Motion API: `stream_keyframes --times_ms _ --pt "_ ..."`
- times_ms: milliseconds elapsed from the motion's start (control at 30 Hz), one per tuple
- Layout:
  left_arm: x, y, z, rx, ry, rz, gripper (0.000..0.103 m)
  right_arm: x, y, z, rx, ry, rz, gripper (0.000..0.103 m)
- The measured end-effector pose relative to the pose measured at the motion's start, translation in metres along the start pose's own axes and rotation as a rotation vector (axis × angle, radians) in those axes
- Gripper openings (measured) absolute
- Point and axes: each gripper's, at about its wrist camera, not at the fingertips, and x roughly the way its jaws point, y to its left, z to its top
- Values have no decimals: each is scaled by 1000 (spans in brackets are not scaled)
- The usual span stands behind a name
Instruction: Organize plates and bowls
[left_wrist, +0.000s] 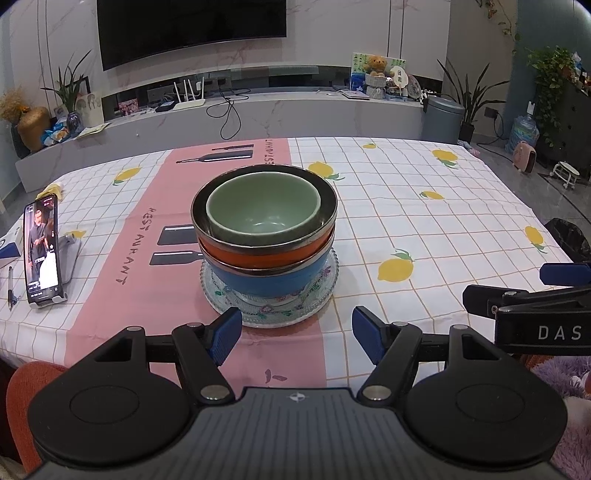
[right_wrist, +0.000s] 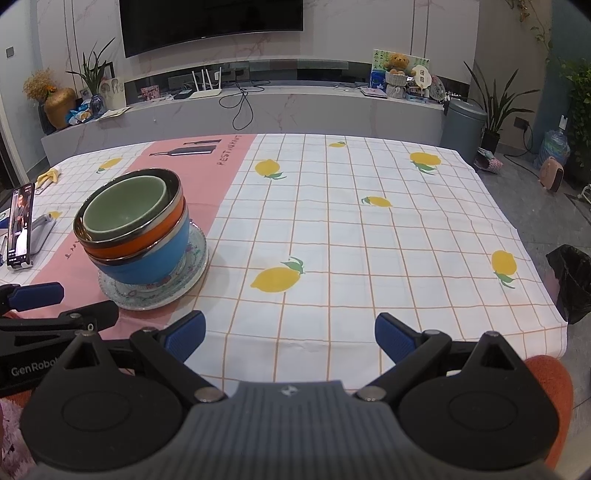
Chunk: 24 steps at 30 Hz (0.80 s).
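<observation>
We take the round clear glass plate with the beaded rim and flower print (left_wrist: 325, 291) as our landmark; it sits on the pink stripe of the lemon-print checked tablecloth (left_wrist: 424, 221). Stacked upright on that plate are three nested bowls: a blue bowl with a metal rim (left_wrist: 273, 282) at the bottom, touching the plate, an orange bowl with a metal rim (left_wrist: 258, 256) inside it, and a pale green ceramic bowl (left_wrist: 262, 214) seated inside the orange one at the top. Our left gripper (left_wrist: 294, 334) is angled downward toward the table, just on the near side of the plate, with its blue-padded jaws spread wide and nothing between them; the plate's near edge lies close ahead of the gap, but the pads do not touch it. Our right gripper (right_wrist: 290, 334) is tilted downward likewise, to the right of the plate, over bare white checked cloth, its jaws also released wide and empty. In the right wrist view the plate and bowl stack appear off to the left, beyond the left gripper's arm. Well to the left of the plate, a black smartphone (left_wrist: 42, 249) stands propped on a stand with its screen lit.
</observation>
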Motion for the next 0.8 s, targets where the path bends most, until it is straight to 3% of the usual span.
stream_keyframes --times_ms 800 --pt "0 0 0 0 -1 -2 80 3 0 -1 0 17 4 96"
